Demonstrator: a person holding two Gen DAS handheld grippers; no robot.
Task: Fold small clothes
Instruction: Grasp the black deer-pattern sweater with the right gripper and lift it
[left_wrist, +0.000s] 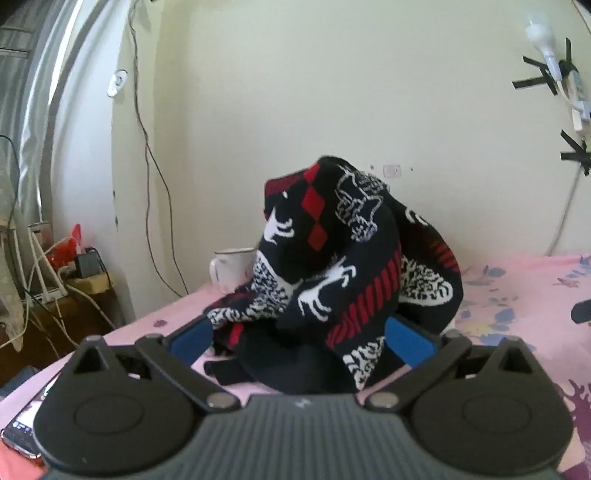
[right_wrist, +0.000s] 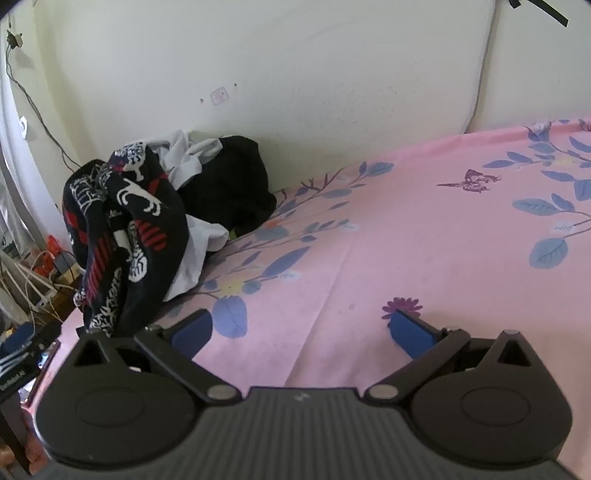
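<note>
A dark knitted garment with red diamonds and white deer stands in a crumpled heap on the pink bed sheet. My left gripper is open, its blue pads on either side of the heap's lower folds. In the right wrist view the same garment is at the left, in front of a pile of white cloth and black cloth against the wall. My right gripper is open and empty above the bare sheet.
A white mug stands behind the garment by the wall. A phone lies at the bed's left edge. Cables and a low stand crowd the floor at left. The wall runs along the back of the bed.
</note>
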